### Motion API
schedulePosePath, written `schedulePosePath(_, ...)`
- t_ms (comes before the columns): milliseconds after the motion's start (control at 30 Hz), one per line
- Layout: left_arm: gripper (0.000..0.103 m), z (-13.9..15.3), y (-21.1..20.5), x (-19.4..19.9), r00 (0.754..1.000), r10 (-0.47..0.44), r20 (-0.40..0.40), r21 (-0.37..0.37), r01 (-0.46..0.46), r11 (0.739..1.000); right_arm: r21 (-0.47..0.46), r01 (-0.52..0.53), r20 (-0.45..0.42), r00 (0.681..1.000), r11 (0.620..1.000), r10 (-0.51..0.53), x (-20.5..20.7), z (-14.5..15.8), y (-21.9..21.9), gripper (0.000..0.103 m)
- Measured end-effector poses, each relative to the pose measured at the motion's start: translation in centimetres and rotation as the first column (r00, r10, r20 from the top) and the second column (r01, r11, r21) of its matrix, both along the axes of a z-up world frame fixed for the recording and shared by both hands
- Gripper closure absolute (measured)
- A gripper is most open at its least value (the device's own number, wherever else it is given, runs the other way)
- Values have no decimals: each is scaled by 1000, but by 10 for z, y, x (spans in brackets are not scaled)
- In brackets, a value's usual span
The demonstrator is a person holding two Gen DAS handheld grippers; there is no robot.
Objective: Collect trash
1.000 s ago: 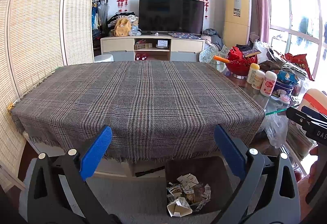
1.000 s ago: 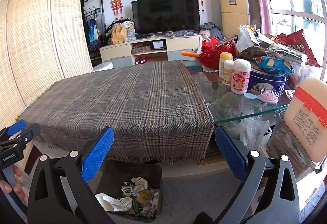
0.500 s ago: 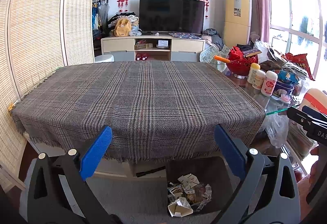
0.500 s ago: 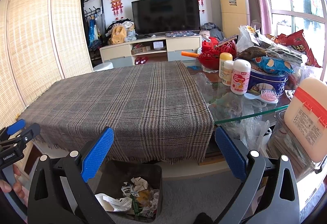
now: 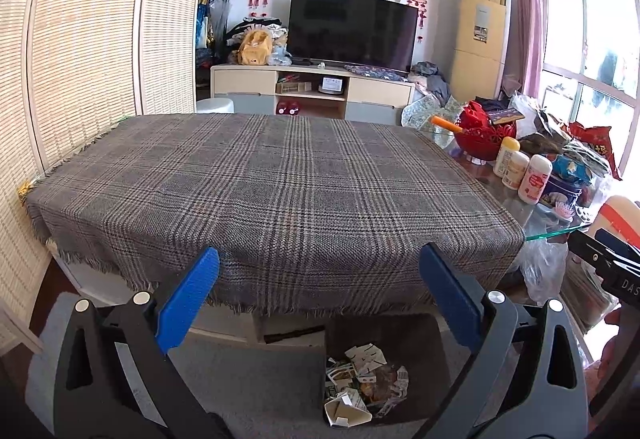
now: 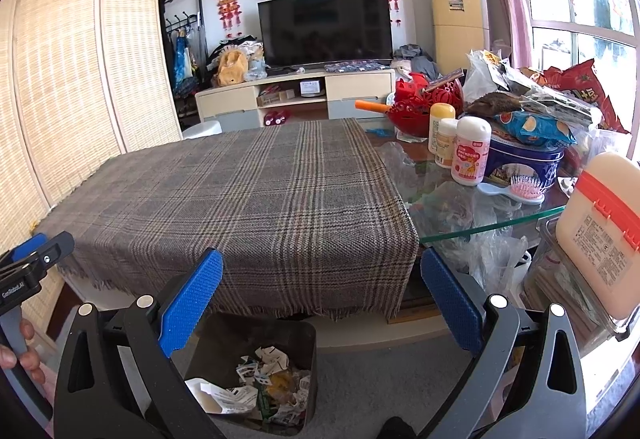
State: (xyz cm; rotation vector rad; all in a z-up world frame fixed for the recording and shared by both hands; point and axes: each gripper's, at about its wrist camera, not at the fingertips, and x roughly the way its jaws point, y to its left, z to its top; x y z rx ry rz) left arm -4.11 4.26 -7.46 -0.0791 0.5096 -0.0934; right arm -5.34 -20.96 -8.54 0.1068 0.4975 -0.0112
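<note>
A dark brown trash bin (image 5: 424,351) stands on the floor under the table's near edge, with crumpled paper scraps and wrappers (image 5: 362,383) inside; it also shows in the right wrist view (image 6: 296,343). My left gripper (image 5: 320,291) is open and empty, held above and in front of the bin. My right gripper (image 6: 322,297) is open and empty, to the right of the left one. The plaid tablecloth (image 5: 272,191) carries no loose trash that I can see.
The table's glass right end (image 6: 480,223) holds bottles (image 6: 470,151), a blue tin (image 6: 524,163), a pink hairbrush (image 6: 520,193), snack bags (image 6: 576,87) and a red basket (image 6: 416,111). A wicker screen (image 5: 80,51) stands at left. A TV stand (image 5: 312,91) is behind.
</note>
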Motion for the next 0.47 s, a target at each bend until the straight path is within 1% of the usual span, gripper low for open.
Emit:
schedulePosePath(200,8,0,1,0,1000,-4,-4,2,4,1000,9,1,-4,1000,1000,-1,-1,0,-1,3)
schedulePosePath(333,8,-1,-2,2,1000,-15,-17,22,15,1000,11,0,-4,1000,1000,0,-1,-1,-1,3)
schedulePosePath(467,8,0,-5,-1,1000,2,4,63,-3,998,12,0,-5,1000,1000,0,-1,-1,-2,3)
